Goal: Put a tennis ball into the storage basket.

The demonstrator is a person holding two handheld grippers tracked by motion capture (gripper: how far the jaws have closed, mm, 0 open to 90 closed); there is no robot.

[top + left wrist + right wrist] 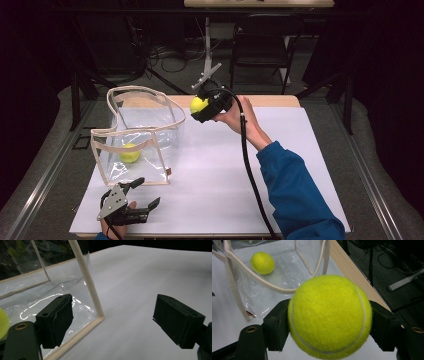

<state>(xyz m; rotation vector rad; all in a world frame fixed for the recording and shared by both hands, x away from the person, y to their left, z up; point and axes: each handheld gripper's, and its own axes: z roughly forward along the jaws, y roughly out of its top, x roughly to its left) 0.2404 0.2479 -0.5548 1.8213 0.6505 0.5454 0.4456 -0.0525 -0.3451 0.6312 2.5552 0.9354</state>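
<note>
The tennis ball between the right gripper's matt black plastic jaws is looking fuzzy and felt-like. Beside it, the clear bag is showing glossy, crinkled plastic walls with cream cloth-like trim. Under the bag, the white table top is looking smooth and matt, paper-like.

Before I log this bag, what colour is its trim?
Cream, edging the clear plastic bag; the left gripper view shows the trim best.
</note>
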